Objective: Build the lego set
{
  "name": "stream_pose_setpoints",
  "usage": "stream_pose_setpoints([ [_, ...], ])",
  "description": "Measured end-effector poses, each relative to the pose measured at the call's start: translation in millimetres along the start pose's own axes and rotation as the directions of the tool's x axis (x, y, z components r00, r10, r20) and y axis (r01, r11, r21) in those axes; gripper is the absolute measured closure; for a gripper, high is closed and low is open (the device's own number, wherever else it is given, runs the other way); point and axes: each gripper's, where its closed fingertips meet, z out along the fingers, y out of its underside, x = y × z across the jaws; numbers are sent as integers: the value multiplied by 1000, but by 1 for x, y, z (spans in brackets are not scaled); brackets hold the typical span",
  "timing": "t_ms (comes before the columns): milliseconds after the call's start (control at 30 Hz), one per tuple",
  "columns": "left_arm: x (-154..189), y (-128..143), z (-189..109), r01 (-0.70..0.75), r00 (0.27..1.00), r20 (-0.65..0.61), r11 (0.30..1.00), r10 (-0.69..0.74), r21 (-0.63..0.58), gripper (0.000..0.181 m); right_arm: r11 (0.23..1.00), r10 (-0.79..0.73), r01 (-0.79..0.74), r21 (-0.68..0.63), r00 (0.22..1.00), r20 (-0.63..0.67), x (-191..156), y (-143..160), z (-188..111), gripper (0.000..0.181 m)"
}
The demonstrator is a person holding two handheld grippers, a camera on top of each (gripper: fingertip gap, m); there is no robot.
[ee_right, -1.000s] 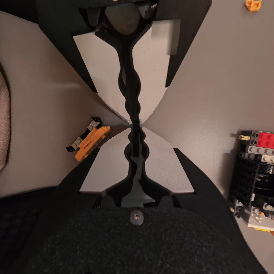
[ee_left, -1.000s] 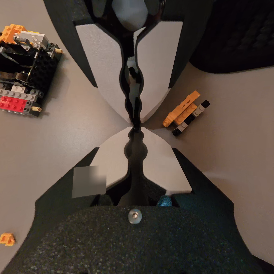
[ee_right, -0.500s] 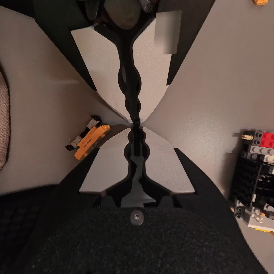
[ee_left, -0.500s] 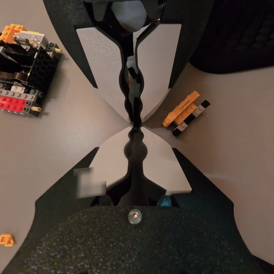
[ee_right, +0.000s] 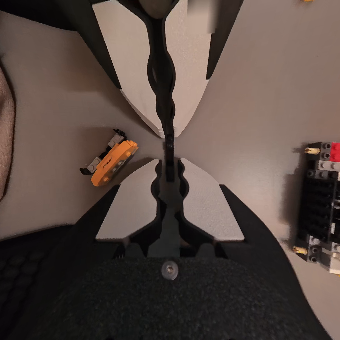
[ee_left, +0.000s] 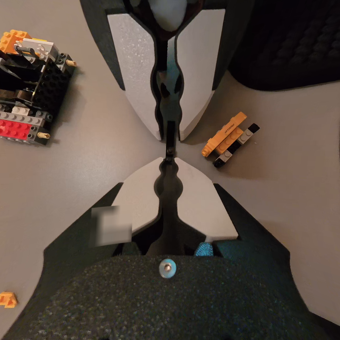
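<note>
a thin black lego piece [ee_left: 170, 141] is clenched between left tongs [ee_left: 170, 158] and right tongs [ee_right: 169, 160] above the tabletop [ee_left: 92, 174].

I see a thin black lego bar [ee_left: 170, 139] held up near my small orange-and-grey lego piece [ee_left: 230, 138] on the table.

Each tool [ee_left: 168, 160]: black textured body, white wavy-edged fingers [ee_left: 139, 195], silver screw [ee_left: 167, 267].

The table [ee_left: 92, 174] looks smooth and matt. The bricks [ee_left: 227, 137] are glossy plastic. The gripper [ee_left: 170, 159] body is grainy black.
</note>
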Motion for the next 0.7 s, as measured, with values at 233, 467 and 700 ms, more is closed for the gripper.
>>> stream_pose_setpoints([
  [233, 0, 0, -1, -5, 1000, -21, 1000, 5, 8, 176, 1000, -12, 12, 29, 1000, 4, 1, -2, 2, 174],
  [467, -1, 2, -2, -6, 1000, -21, 1000, 6, 4, 177, 999, -20, 20, 40, 1000, 4, 0, -2, 2, 174],
  [700, -1, 1, -4, -1, 999, -37, 1000, 2, 22, 176, 1000, -19, 19, 25, 1000, -7, 2, -1, 1, 174],
])
